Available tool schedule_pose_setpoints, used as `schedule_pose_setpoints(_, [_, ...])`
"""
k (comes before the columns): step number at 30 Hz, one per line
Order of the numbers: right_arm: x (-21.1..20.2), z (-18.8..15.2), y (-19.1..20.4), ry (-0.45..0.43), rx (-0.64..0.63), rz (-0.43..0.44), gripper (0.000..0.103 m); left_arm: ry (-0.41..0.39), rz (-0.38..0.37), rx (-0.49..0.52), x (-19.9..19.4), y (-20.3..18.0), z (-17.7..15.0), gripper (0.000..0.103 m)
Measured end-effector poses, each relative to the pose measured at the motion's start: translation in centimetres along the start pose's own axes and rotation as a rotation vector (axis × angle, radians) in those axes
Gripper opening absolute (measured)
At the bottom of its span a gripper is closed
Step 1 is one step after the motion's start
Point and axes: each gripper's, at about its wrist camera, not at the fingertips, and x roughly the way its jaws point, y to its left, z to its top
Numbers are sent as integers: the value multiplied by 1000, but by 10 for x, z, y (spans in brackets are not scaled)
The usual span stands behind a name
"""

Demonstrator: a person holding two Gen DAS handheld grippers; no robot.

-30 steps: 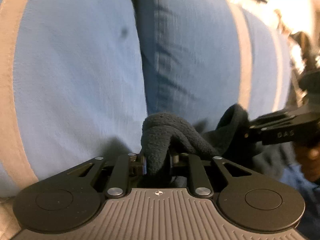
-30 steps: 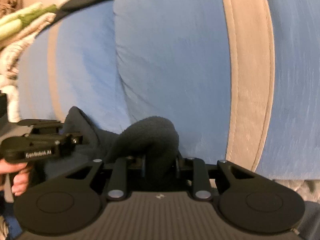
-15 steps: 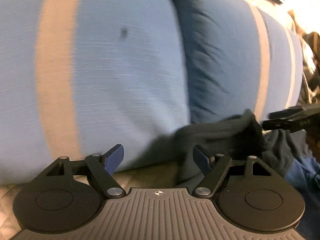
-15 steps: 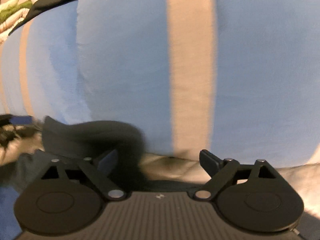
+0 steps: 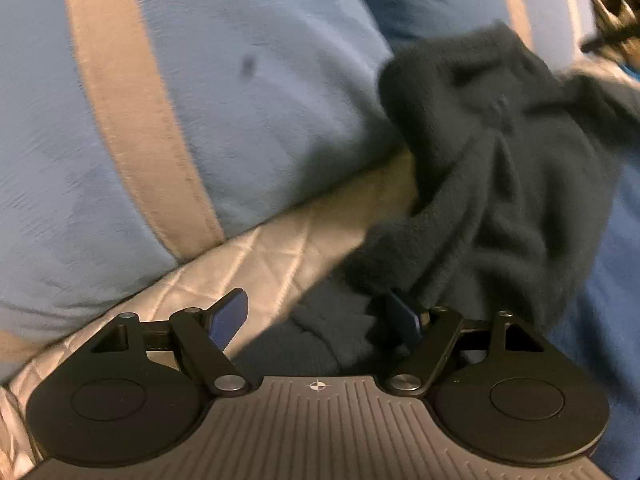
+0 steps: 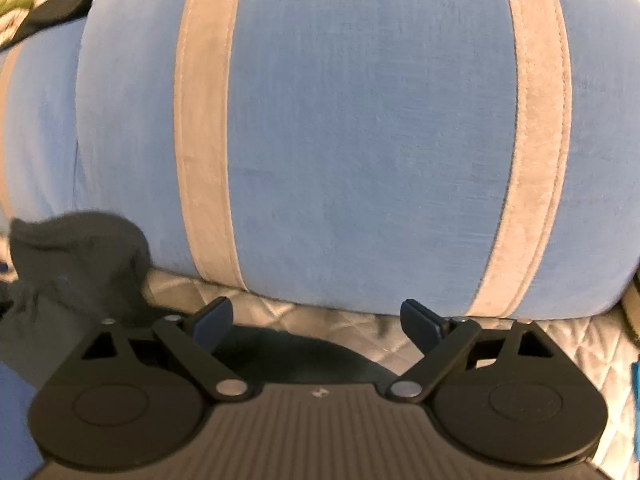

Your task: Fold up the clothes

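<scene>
Blue striped cushions [image 6: 360, 140] back the quilted bed [image 5: 256, 256]; the dark fleece garment [image 5: 500, 184] lies heaped against them, nearer the left gripper [image 5: 320, 316] than the right gripper [image 6: 320, 320], both spread empty.

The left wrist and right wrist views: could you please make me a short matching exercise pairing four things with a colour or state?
Things:
1. dark fleece garment
2. striped cushion
3. quilted cover
4. left tongs

Colour or state:
A. blue with beige bands
B. open, gripping nothing
C. crumpled in a heap against the cushion
D. pale, stitched in diamonds

Pairs: 1-C, 2-A, 3-D, 4-B
</scene>
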Motion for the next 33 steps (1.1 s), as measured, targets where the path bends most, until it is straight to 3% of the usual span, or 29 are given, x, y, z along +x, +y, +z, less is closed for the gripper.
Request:
schedule_pose_setpoints(6, [-5,-7,-8,2,-38,-15,97,50,-91,-100,2,12,4,76])
schedule_pose_setpoints(9, [-11,-15,-16,-3,-51,-18,97,37,-129,-115,-5,19,15,76])
schedule_pose_setpoints(13, [-4,-22,-10,-10,-47,-15,97,-38,-115,-223,-13,40,23,76])
schedule_pose_setpoints(16, [0,-26,-4,-10,-68,-6,97,14,-73,-178,-7,41,26,76])
schedule_pose_setpoints(18, [-2,-27,-4,-4,-97,-1,97,63,-73,-113,2,36,26,75])
schedule_pose_setpoints(21, [-6,-24,-9,16,-123,5,97,75,-90,-74,11,31,23,76])
schedule_pose_setpoints(25, [-3,-17,-10,19,-189,-7,97,133,-121,-160,21,36,19,75])
schedule_pose_setpoints(28, [3,-9,-8,25,-226,-9,97,179,-145,-236,23,41,23,58])
schedule_pose_setpoints(30, [9,-4,0,34,-258,1,97,200,-151,-234,20,40,29,26])
schedule_pose_setpoints(33, [23,-3,17,50,-330,3,97,220,-90,-162,16,27,37,19])
